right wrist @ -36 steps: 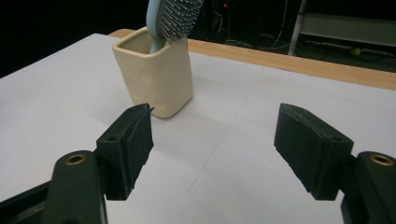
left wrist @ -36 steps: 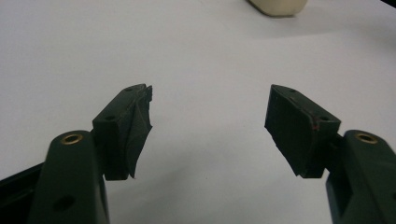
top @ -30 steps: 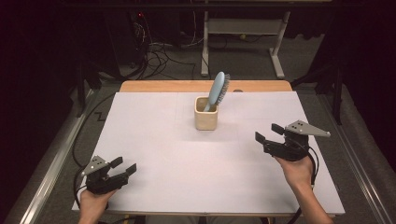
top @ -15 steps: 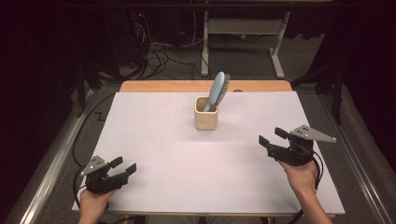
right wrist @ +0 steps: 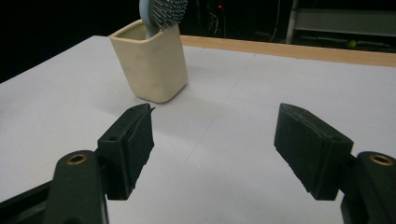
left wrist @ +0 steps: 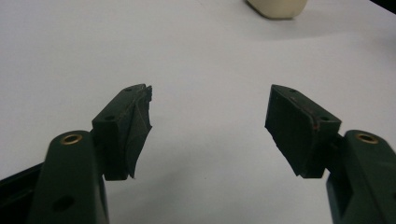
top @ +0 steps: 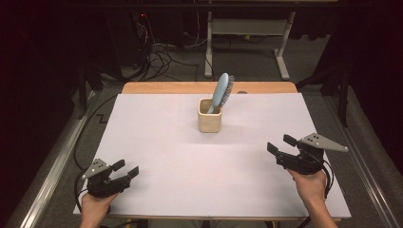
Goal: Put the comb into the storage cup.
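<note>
A blue hairbrush [top: 222, 91] stands handle-down in the cream cup [top: 209, 115] near the table's [top: 157, 142] far edge, while well short of the cup the left gripper [top: 125, 169] and right gripper [top: 281, 144] both gape wide, holding nothing.

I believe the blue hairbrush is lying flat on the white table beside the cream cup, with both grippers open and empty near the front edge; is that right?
Not quite. The blue hairbrush is not lying flat on the white table; it stands handle-down inside the cream cup, as the high view shows. The rest holds: the left gripper and right gripper are open and empty near the front edge.
</note>
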`<state>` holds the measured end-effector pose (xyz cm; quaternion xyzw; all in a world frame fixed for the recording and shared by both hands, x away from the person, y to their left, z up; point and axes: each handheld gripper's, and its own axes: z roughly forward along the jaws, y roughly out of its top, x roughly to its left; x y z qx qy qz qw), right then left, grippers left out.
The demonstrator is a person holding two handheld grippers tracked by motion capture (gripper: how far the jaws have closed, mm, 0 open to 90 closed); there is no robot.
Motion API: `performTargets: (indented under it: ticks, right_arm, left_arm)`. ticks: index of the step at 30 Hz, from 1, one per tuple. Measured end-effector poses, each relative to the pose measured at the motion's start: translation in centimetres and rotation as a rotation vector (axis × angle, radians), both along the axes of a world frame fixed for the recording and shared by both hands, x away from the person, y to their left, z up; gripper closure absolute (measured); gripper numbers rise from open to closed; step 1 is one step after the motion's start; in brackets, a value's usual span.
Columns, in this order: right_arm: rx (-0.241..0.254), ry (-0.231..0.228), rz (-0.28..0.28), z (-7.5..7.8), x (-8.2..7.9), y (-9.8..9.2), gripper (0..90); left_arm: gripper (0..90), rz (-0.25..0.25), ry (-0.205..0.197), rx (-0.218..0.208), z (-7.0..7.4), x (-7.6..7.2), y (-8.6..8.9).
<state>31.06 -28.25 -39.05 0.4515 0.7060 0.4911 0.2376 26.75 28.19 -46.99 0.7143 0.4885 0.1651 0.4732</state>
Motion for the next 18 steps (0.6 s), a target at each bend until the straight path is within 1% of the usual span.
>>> performTargets:
  ticks: [18]
  right_arm:
    - [0.013,0.001,-0.021,-0.7,-1.5,-1.3,28.3]
  left_arm:
    - [31.3,0.001,-0.002,-0.007,0.0,0.0,0.0]
